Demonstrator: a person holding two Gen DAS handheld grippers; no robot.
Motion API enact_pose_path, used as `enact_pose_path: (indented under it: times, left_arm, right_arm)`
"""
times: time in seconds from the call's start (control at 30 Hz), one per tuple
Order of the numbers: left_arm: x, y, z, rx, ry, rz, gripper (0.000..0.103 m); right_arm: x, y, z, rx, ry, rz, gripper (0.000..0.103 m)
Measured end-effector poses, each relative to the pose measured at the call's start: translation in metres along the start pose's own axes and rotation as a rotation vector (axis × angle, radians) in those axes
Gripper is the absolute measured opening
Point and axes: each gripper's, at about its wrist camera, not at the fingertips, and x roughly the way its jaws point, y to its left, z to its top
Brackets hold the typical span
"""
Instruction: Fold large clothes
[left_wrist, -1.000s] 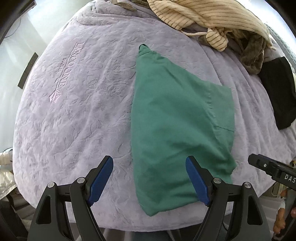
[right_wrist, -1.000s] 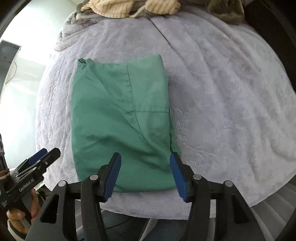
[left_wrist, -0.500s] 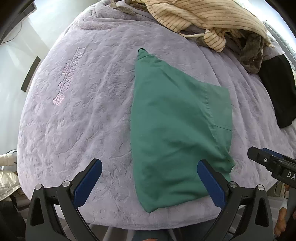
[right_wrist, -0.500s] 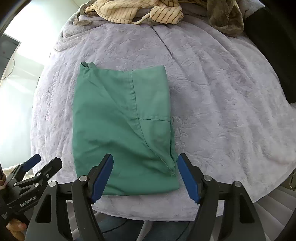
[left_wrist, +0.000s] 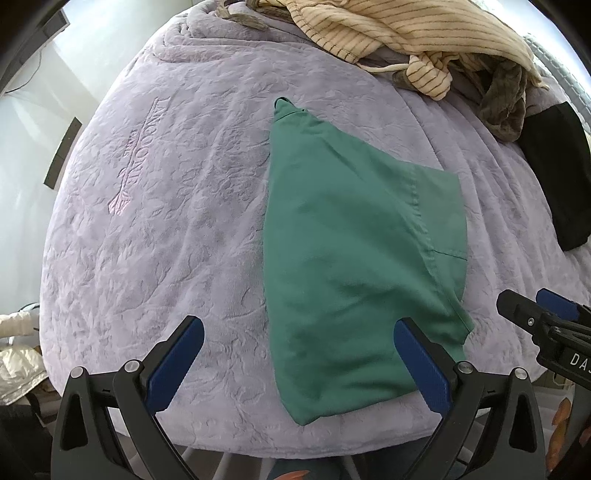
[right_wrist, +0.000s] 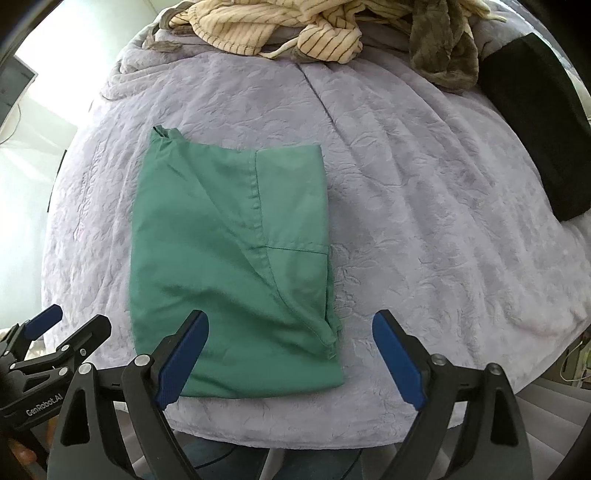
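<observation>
A green garment (left_wrist: 351, 240) (right_wrist: 221, 240), folded into a rough rectangle, lies flat on the lilac bedspread (left_wrist: 166, 221) (right_wrist: 424, 203) near the bed's front edge. My left gripper (left_wrist: 297, 326) hangs above the garment's near left part, pointing down, open wide, with nothing gripped. My right gripper (right_wrist: 291, 317) hovers over the garment's near right corner. Its jaws are opening, and the cloth lies below them, untouched by the pads. Each gripper also shows at the edge of the other's view: the right gripper (left_wrist: 535, 314) and the left gripper (right_wrist: 55, 325).
At the back of the bed lies a heap with a cream striped garment (left_wrist: 406, 29) (right_wrist: 258, 26) and an olive-brown one (left_wrist: 506, 96) (right_wrist: 443, 48). A black garment (left_wrist: 557, 166) (right_wrist: 535, 129) lies at the right. The bed's front edge runs just under both grippers.
Both grippers' jaws have spread much wider. The green garment has stayed flat in place on the bedspread.
</observation>
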Motion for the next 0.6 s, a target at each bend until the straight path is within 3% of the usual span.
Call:
enact_pose_path:
  times: [0.3,0.33,0.6]
  left_arm:
    - [0.0028,-0.0034,0.0019,0.013,0.0,0.005,0.103]
    - [0.0029,-0.0036,0.0021,0.014,0.0,0.005,0.103]
    - [0.0034,-0.0058,0.0021,0.017,0.002,0.009,0.103]
  right_arm:
    - [-0.0005,-0.0002,0.0004,-0.009,-0.011,-0.024,0.092]
    - [-0.0005,-0.0003,0.0005,-0.009,-0.013,-0.025,0.102]
    - [0.0011,-0.001,0.0021,-0.008,-0.015,-0.033,0.103]
